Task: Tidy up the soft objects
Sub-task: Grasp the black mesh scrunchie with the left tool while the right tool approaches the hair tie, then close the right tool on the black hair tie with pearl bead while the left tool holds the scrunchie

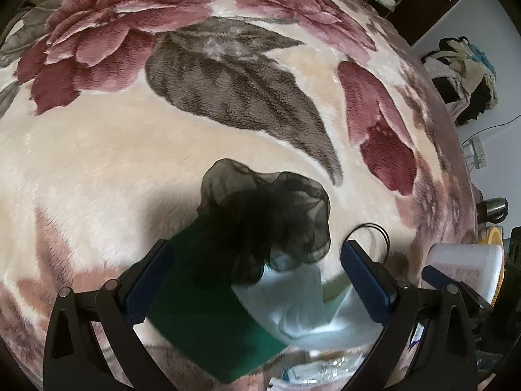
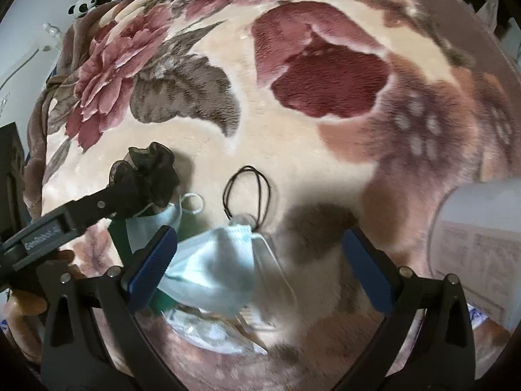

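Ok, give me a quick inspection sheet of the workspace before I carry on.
Surface: floral plush blanket, soft and uneven.
Job's things: black sheer scrunchie on green cloth; pale blue face masks; thin black hair ties.
Clutter: clear wrappers near the front edge; white container.
Grippers: left gripper open around the scrunchie; right gripper open above a mask.
Cables: power strip and cord on the wall.
Surroundings: clothes pile, kettle, panda toy.
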Demonstrator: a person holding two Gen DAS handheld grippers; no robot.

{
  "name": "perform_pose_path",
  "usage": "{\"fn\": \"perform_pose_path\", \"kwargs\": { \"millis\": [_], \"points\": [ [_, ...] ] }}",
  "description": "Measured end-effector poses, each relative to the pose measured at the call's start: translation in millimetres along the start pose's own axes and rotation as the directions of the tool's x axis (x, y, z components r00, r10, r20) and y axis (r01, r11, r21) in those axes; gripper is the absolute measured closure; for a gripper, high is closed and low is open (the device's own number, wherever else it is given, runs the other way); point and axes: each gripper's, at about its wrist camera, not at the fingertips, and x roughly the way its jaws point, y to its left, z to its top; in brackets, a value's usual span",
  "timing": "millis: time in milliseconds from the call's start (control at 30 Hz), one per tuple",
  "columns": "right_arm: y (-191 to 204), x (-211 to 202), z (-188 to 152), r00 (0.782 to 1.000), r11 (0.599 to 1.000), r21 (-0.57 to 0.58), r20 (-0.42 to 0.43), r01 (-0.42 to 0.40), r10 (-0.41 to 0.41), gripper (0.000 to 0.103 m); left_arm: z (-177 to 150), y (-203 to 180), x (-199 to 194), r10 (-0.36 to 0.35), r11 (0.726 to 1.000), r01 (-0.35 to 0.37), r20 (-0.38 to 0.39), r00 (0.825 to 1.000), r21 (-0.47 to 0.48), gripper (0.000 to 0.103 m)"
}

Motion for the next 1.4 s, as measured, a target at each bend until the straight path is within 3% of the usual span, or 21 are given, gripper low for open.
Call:
{"fn": "perform_pose_path", "kwargs": {
  "millis": [100, 300, 400, 467, 533, 567, 900, 1000, 1033, 1067, 1100, 1400],
  "points": [
    [1.6, 9.6, 4.6, 1.0, 1.0, 0.008, -0.008, -0.022, 0.022, 0.004, 7.3, -4.2, 11.8, 0.006, 1.0, -0.006, -0.01, 1.0, 0.004, 0.001],
    [2.1, 25.9, 7.4, 0.999, 0.999, 0.01, -0.039, -0.036, 0.037, 0.023, 16.6, -10.0, 30.0, 0.013, 1.0, -0.012, -0.018, 1.0, 0.013, 0.003],
    [-1.0, 31.6, 8.8, 0.998, 0.999, 0.008, -0.049, -0.041, 0.041, 0.042, 16.3, -9.9, 34.2, 0.019, 1.0, -0.019, -0.014, 1.0, 0.017, 0.025],
    [-0.5, 32.3, 9.0, 0.998, 0.999, -0.003, -0.049, -0.045, 0.045, 0.073, 15.5, -8.8, 34.4, 0.029, 0.999, -0.029, -0.008, 1.0, 0.023, 0.049],
    [1.6, 29.3, 8.6, 0.999, 0.999, -0.021, -0.033, -0.044, 0.043, 0.091, 14.1, -6.2, 32.2, 0.034, 0.999, -0.034, -0.001, 0.999, 0.027, 0.062],
    [3.8, 25.4, 8.0, 0.999, 0.998, -0.035, -0.016, -0.043, 0.043, 0.093, 13.4, -4.4, 30.5, 0.036, 0.999, -0.036, 0.006, 0.999, 0.028, 0.068],
    [34.3, -8.6, 19.8, 0.992, 0.99, -0.101, 0.074, -0.094, 0.102, 0.093, 5.1, 21.2, -2.4, 0.066, 0.998, -0.066, 0.067, 0.996, 0.0, 0.073],
    [44.5, -5.1, 20.6, 0.995, 0.99, -0.126, 0.064, -0.064, 0.073, 0.091, 1.7, 29.9, -9.2, 0.068, 0.998, -0.067, 0.067, 0.995, -0.007, 0.073],
    [45.3, -1.1, 19.6, 0.998, 0.991, -0.131, 0.048, -0.039, 0.046, 0.086, 0.2, 31.4, -10.6, 0.065, 0.998, -0.065, 0.066, 0.996, -0.008, 0.073],
    [44.8, 5.5, 18.3, 0.999, 0.991, -0.131, 0.024, -0.019, 0.023, 0.07, -1.0, 32.4, -11.5, 0.062, 0.998, -0.062, 0.065, 0.996, -0.008, 0.073],
    [42.1, 9.0, 16.8, 1.0, 0.992, -0.129, 0.013, -0.018, 0.02, 0.062, -1.9, 33.1, -12.3, 0.06, 0.998, -0.06, 0.066, 0.996, -0.007, 0.073],
    [25.5, 47.0, 0.7, 0.998, 0.99, -0.138, -0.055, 0.025, -0.033, 0.063, -11.8, 33.1, -9.6, 0.043, 0.999, -0.043, 0.054, 0.998, 0.012, 0.073]
  ]
}}
